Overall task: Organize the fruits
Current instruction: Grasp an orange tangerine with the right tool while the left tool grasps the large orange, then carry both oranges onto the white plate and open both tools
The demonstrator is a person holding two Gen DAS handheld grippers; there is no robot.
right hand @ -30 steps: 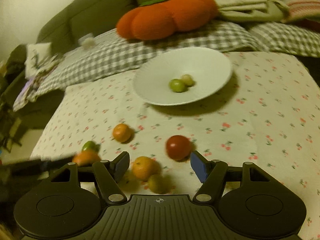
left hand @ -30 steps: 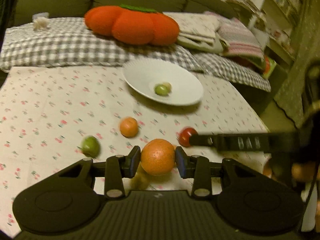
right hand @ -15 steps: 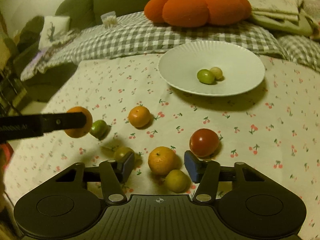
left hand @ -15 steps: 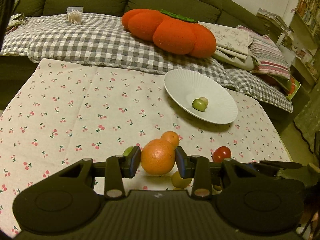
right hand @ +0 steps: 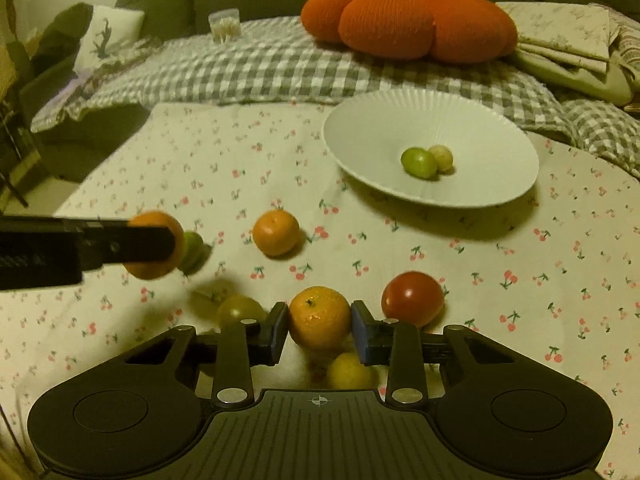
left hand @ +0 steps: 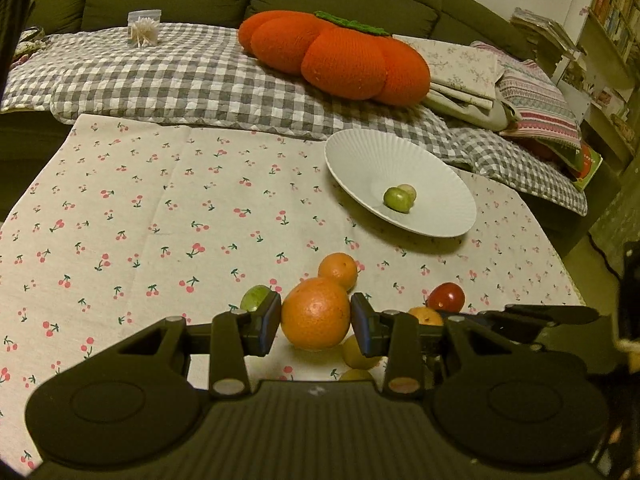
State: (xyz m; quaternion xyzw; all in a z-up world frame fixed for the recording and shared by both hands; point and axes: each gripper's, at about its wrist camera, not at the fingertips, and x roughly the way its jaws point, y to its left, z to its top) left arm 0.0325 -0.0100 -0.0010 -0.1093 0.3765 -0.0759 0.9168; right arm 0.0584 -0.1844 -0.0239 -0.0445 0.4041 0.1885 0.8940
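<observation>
My left gripper [left hand: 316,318] is shut on a large orange [left hand: 316,312], held just above the cherry-print cloth. My right gripper [right hand: 319,322] is shut on a small orange [right hand: 319,316], with both pads pressed against its sides. A red tomato [right hand: 412,299], a yellow fruit [right hand: 350,370] and a greenish fruit [right hand: 240,310] lie close around it. Another small orange [right hand: 276,232] and a green fruit [right hand: 194,250] sit further left on the cloth. The white plate [right hand: 380,120] holds a green fruit [right hand: 418,163] and a pale one [right hand: 441,157].
The table's cloth [left hand: 160,208] ends at a sofa with a checked blanket [left hand: 180,76] and an orange pumpkin cushion [left hand: 340,56]. Folded textiles [left hand: 500,76] lie at the right. A small clear box [left hand: 144,28] stands on the blanket.
My right gripper's fingers have closed from wide open onto the small orange. My left gripper has drawn back and to the left, carrying the large orange.
</observation>
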